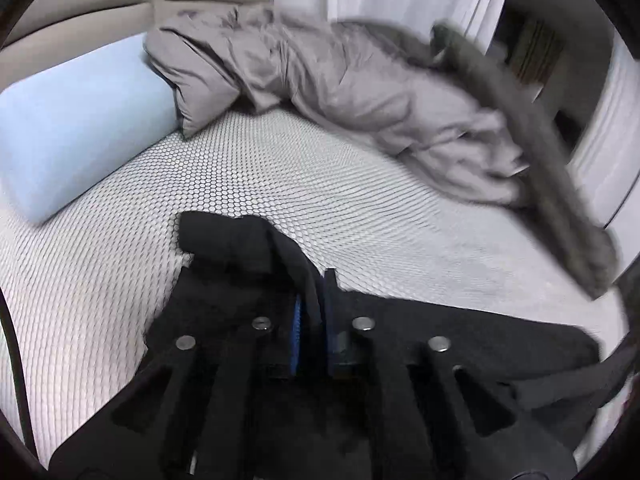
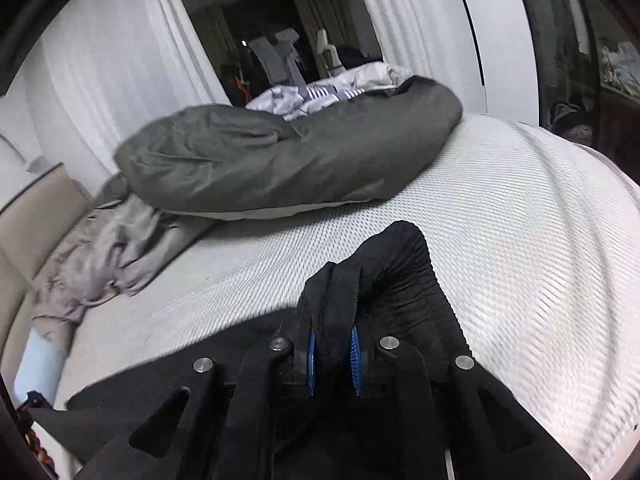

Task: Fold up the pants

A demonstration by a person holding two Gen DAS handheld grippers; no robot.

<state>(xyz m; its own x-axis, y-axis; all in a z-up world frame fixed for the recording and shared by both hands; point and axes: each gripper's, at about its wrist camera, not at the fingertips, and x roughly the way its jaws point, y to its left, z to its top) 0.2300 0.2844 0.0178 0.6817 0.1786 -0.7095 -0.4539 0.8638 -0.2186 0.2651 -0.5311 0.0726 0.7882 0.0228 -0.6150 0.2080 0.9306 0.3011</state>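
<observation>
Pants [image 1: 256, 248], black and floppy, lie on the bed [image 1: 248, 168] near the blue pillow [image 1: 76, 140]; my left tongs [image 1: 314, 304] pinch a fold. Blur hides the far edge. My right tongs [image 2: 334, 320] squeeze the stretchy waistband [image 2: 400, 276], a good strong spot; my tongs hide the legs.
</observation>
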